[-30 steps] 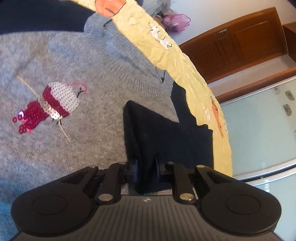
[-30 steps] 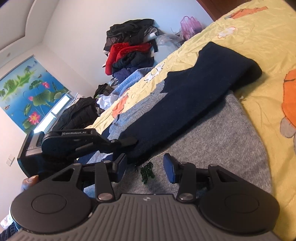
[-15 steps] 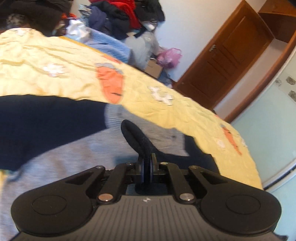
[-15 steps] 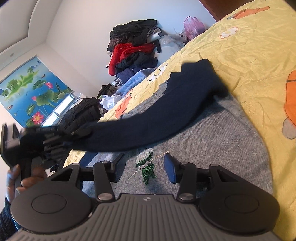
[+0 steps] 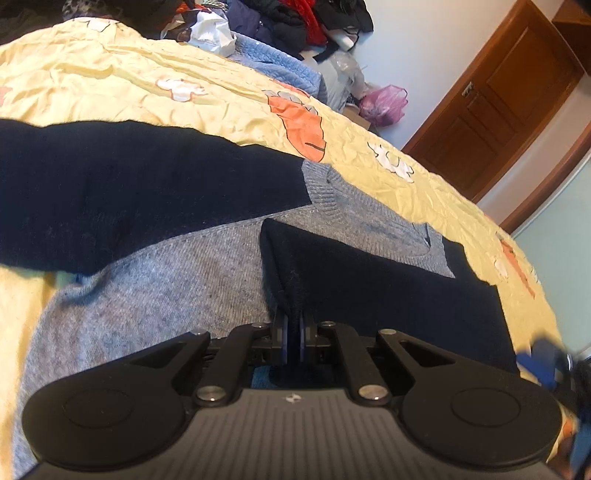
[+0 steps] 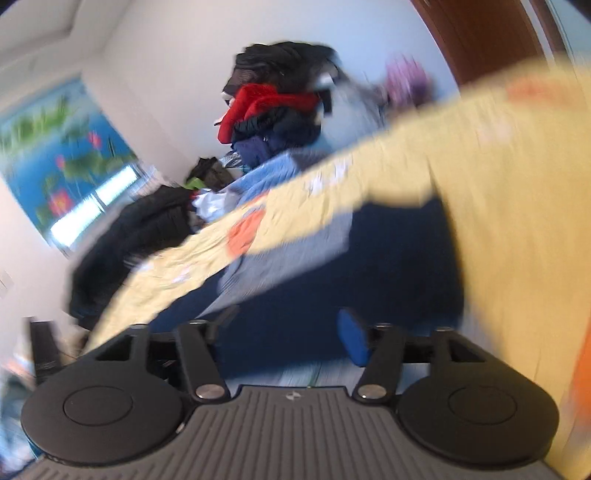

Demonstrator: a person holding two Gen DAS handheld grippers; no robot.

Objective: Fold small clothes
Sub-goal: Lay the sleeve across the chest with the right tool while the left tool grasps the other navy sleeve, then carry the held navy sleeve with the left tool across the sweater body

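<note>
In the left wrist view, we have the grey sweater (image 5: 166, 280) spread flat on the yellow quilt (image 5: 110, 88) of the bed, laid out so its navy sleeves can fold inward. The left-hand sleeve (image 5: 129, 192) already lies across the chest. Our left gripper (image 5: 292, 332) has its fingers (image 5: 282, 338) pressed together on the cuff of the other navy sleeve (image 5: 369, 280), pinching the knit into a peak; we judge this hold lets us carry that sleeve over the body. At the far edge of the bed sits a heap of clothes (image 5: 280, 22).

In the right wrist view, heavily blurred, our right gripper (image 6: 284, 332) hangs over the navy and grey of the sweater, its fingers (image 6: 352, 341) wide apart and holding nothing.
</note>
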